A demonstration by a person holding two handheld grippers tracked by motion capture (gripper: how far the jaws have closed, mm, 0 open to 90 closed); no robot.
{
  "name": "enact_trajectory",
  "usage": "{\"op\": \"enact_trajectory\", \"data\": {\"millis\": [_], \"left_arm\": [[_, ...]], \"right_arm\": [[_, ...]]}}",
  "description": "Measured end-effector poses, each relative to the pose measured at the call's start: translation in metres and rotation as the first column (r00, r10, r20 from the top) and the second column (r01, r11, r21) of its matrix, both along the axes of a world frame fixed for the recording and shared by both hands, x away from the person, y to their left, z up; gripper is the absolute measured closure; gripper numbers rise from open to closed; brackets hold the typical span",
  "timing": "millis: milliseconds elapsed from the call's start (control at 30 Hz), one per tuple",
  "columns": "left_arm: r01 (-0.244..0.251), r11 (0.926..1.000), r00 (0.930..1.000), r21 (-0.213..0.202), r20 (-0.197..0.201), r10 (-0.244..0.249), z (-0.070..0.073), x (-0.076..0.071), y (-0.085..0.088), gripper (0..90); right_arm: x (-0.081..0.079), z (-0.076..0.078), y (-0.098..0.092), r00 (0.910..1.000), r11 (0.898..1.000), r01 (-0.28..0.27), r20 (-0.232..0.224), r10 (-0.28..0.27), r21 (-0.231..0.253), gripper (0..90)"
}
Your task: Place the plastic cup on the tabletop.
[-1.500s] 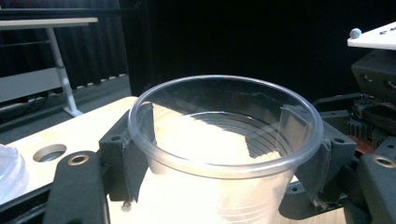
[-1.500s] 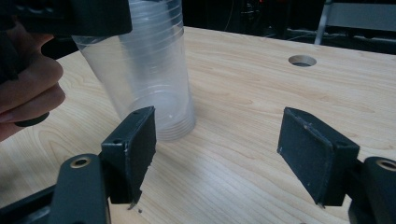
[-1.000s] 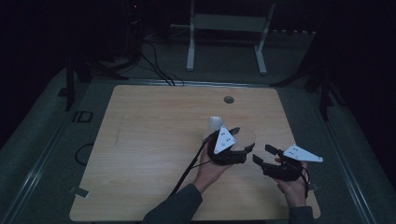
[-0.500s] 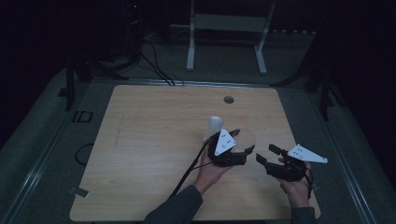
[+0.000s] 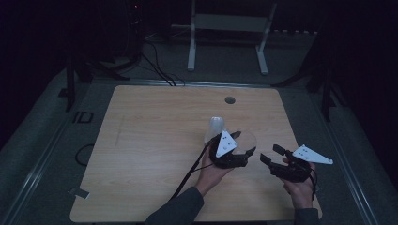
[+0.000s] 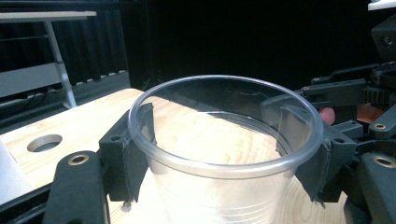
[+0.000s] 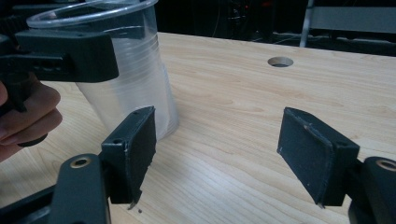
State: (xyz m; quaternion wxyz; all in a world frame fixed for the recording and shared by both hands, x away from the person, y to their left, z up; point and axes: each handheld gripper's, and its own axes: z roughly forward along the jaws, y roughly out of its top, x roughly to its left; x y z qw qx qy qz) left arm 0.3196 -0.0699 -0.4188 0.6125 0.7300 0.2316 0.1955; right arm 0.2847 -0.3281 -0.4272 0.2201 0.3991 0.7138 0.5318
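- Jaws of the left gripper [image 5: 244,145] are closed on a clear plastic cup [image 6: 224,154], 1 pad pressed on each side just under its rim.
- From the left gripper view the cup stands upright between the 2 black pads [image 6: 140,154], its open mouth up and the wood showing through its wall.
- Seen from above, the cup [image 5: 246,139] sits right of the table's middle, with the left hand [image 5: 213,171] under the gripper and a dark sleeve [image 5: 180,211] coming in from the bottom edge.
- Right gripper [image 5: 268,159] has its jaws wide apart with nothing between them; in its own view only bare wood lies between its 2 pads [image 7: 310,149].
- That gripper is just right of the cup and apart from it, held by the right hand [image 5: 300,187] near the table's right front corner.
- In the right gripper view the cup [image 7: 130,88] stands on the tabletop at the left, the other gripper's jaw clamped across it near the rim.
- A white cup-like thing [image 5: 213,129] stands just behind and left of the left gripper; I cannot tell whether it touches it.
- A round hole [image 5: 230,100] sits near the far edge of the wooden table [image 5: 150,154].
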Motion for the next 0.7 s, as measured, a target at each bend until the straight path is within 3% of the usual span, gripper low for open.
{"op": "enact_trajectory", "data": {"millis": [700], "left_arm": [[0.006, 1.0, 1.0, 0.006, -0.001, -0.006, -0.011, 0.0, -0.002, 28.2]], "right_arm": [[-0.002, 0.001, -0.004, 0.9999, 1.0, 0.014, 0.005, -0.014, 0.01, 27.8]]}}
